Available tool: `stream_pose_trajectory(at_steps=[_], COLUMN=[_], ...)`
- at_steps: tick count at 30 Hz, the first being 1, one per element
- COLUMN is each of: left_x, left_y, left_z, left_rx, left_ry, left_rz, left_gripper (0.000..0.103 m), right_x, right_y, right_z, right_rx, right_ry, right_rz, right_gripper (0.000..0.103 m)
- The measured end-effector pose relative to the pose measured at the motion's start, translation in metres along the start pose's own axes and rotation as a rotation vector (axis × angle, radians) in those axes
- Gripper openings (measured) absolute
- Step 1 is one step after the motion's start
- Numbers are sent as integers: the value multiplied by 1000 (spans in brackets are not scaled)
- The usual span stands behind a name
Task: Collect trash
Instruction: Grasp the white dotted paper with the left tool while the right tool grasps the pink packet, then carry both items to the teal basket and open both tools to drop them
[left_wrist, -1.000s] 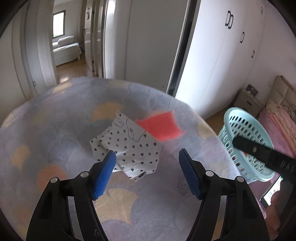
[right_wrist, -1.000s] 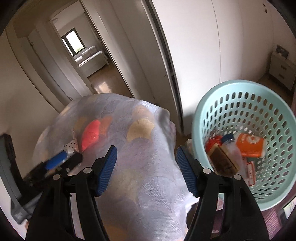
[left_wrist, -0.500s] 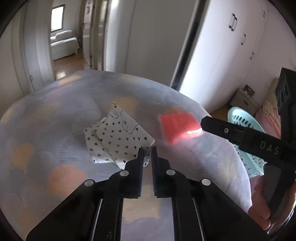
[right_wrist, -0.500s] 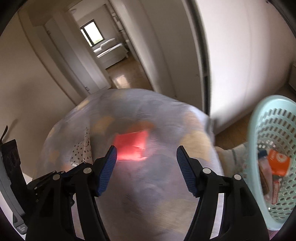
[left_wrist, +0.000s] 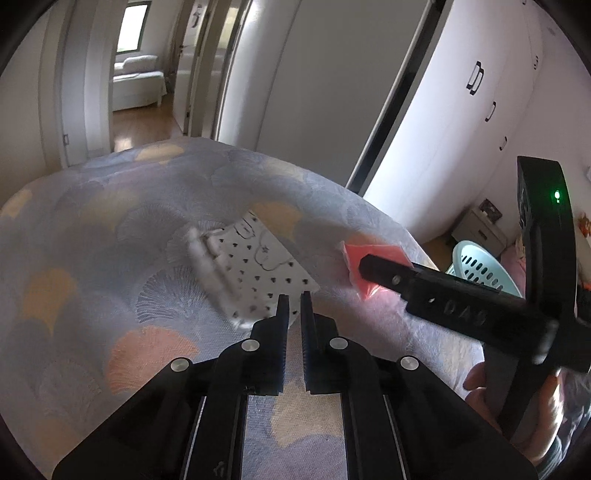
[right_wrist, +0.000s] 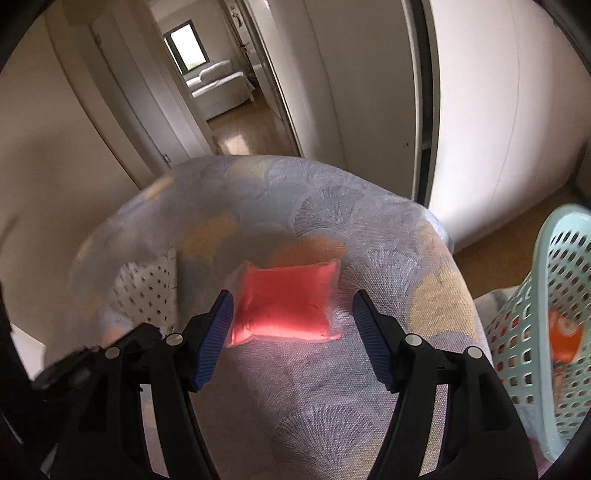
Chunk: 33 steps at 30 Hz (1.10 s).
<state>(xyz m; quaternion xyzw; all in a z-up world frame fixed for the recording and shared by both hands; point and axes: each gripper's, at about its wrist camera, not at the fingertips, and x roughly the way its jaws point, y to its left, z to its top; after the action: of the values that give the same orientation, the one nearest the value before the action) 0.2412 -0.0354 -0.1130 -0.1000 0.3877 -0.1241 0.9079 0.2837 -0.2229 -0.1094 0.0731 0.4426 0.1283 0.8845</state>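
A white paper piece with black hearts (left_wrist: 255, 273) lies on the patterned bedspread (left_wrist: 110, 229). My left gripper (left_wrist: 293, 295) is shut on its near corner. A red-pink plastic pouch (right_wrist: 286, 304) lies to the right of the paper. My right gripper (right_wrist: 293, 314) is open, its fingers on either side of the pouch, just above it. The pouch also shows in the left wrist view (left_wrist: 369, 258), partly hidden by the right gripper's finger. The heart paper shows at the left in the right wrist view (right_wrist: 147, 291).
A light blue perforated basket (right_wrist: 546, 325) with trash inside stands on the floor off the bed's right side, also seen in the left wrist view (left_wrist: 480, 266). White wardrobe doors (left_wrist: 461, 110) and an open doorway (right_wrist: 221, 92) lie beyond the bed.
My left gripper closed on the heart paper's corner. My right gripper swung left from the basket over the bed and now straddles the red pouch.
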Motion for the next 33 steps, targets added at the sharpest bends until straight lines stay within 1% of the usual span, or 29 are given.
stream_pose_trajectory(at_steps=[1,2,4,7,10,13,17,20,21,23,24,25,26,28,30,32,33], left_x=[0,-1,-1,-2,-5,-11,-18,-27,-32,-36,-36,-35,-34,-30,-24,-15,-10], left_y=[1,3,3,2,2,2,-2,-3,3,18,30,40,48,58,57,50,43], left_z=[0,-1,-1,-2,-2,-2,0,4,7,11,14,15,16,16,17,19,19], left_rx=[-4,-6,-4,3,3,5,18,40,25,-24,-66,-105,-132,-178,-181,-153,-131], left_ry=[1,0,-2,-5,-19,-42,-68,-98,-111,-119,-112,-106,-97,-69,-45,-20,-5], left_rz=[-3,-5,-6,-4,-8,-29,-71,-44,-21,20,37,40,30,-30,-59,-56,-39], left_gripper=[5,5,5,5,5,3,3,3,5,31,59,63,62,62,62,62,58], right_x=[0,1,1,-2,-11,-21,-34,-50,-54,-63,-68,-71,-74,-78,-78,-79,-81], right_y=[2,6,11,15,12,7,-8,-24,-29,-36,-39,-40,-41,-43,-42,-40,-37], right_z=[-1,-1,-3,-6,-7,-8,-12,-16,-17,-19,-21,-23,-24,-28,-30,-32,-32], right_rx=[-15,-38,-66,-84,-79,-57,-7,46,60,75,77,78,80,85,85,76,68], right_ry=[-1,0,-4,-15,-54,-90,-104,-118,-123,-134,-141,-145,-150,-152,-146,-141,-143], right_rz=[-16,-27,-32,-29,-7,24,56,76,84,81,74,71,70,74,74,75,70], right_gripper=[60,50,47,45,45,45,45,45,45,45,45,45,45,45,45,45,45])
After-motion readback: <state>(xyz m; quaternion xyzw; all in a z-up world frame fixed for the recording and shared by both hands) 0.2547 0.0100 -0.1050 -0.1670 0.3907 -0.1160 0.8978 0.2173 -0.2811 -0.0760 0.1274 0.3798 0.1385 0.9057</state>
